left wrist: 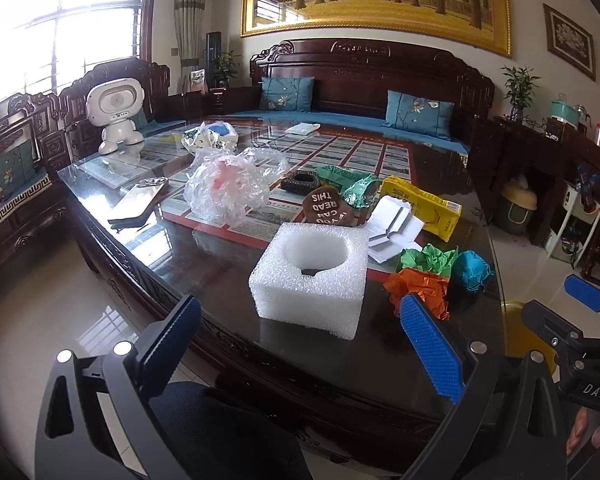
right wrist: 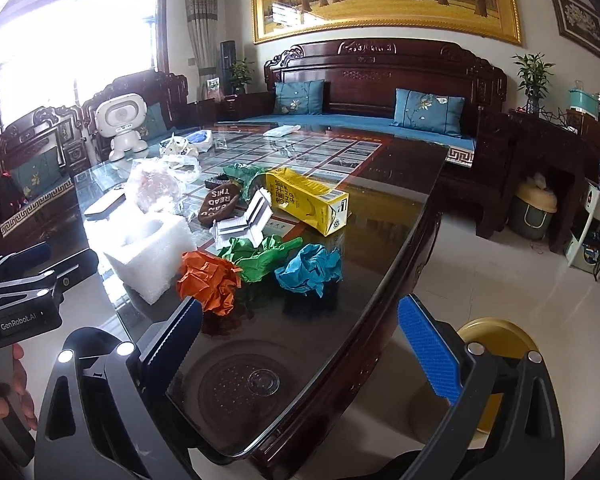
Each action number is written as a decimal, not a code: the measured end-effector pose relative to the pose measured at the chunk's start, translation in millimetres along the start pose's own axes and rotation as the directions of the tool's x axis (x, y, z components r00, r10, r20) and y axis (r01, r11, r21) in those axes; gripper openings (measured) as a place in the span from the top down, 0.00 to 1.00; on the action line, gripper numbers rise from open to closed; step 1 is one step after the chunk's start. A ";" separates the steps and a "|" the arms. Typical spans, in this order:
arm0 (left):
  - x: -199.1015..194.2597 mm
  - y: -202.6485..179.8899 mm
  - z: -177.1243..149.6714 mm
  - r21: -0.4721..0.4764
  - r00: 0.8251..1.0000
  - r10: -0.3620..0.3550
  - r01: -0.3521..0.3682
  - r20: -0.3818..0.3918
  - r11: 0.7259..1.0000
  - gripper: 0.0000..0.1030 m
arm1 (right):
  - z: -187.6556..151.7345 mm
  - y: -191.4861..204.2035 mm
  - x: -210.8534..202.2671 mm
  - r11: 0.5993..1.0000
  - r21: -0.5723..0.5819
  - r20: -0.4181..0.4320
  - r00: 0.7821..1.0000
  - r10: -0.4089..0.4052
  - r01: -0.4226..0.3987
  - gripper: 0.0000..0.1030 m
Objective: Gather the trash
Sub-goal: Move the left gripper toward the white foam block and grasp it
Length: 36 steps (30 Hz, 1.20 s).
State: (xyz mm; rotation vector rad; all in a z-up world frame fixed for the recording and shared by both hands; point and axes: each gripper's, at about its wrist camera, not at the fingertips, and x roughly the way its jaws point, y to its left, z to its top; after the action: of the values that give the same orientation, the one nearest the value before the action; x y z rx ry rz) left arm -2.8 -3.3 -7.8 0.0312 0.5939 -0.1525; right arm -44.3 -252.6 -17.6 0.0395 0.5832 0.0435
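Trash lies on a glass-topped dark wood table (left wrist: 204, 276) (right wrist: 340, 332). A white foam block (left wrist: 310, 278) (right wrist: 146, 254) sits just ahead of my open, empty left gripper (left wrist: 300, 332). Crumpled orange paper (left wrist: 420, 288) (right wrist: 210, 280), green paper (left wrist: 430, 258) (right wrist: 260, 258) and teal paper (left wrist: 474, 270) (right wrist: 310, 268) lie beside it. A yellow carton (left wrist: 422, 206) (right wrist: 308, 200), white folded paper (left wrist: 392, 226) (right wrist: 248, 220) and a clear plastic bag (left wrist: 228, 186) (right wrist: 154, 190) lie farther back. My right gripper (right wrist: 300, 344) is open and empty above the table's near corner.
A yellow bin (right wrist: 484, 356) (left wrist: 516, 332) stands on the floor by the table's right corner. A brown round sign (left wrist: 328, 208), a green wrapper (left wrist: 348, 184), a phone (left wrist: 140, 200) and a white robot toy (left wrist: 118, 114) are on the table. Sofas ring it.
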 end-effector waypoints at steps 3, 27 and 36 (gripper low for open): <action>2.0 -4.0 -1.1 0.032 1.000 0.007 -0.007 -0.009 0.999 0.04 | -1.5 1.5 0.6 1.000 -0.012 -0.006 1.000 0.003 -0.003 0.08; 62.6 -0.3 3.7 0.030 0.996 0.025 -0.023 -0.086 0.999 0.04 | 0.0 3.7 33.3 0.999 -0.024 -0.072 0.997 0.022 -0.024 0.08; 83.5 9.1 14.2 0.020 0.995 -0.023 0.025 -0.098 0.999 0.04 | 4.9 7.2 45.3 1.000 -0.020 -0.089 0.996 0.017 -0.019 0.08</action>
State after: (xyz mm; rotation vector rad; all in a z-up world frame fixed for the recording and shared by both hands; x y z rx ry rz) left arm 74.7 -6.5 -42.9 0.0525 0.6903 -0.1816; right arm -4.0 -243.2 -38.1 0.0224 0.6713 0.0696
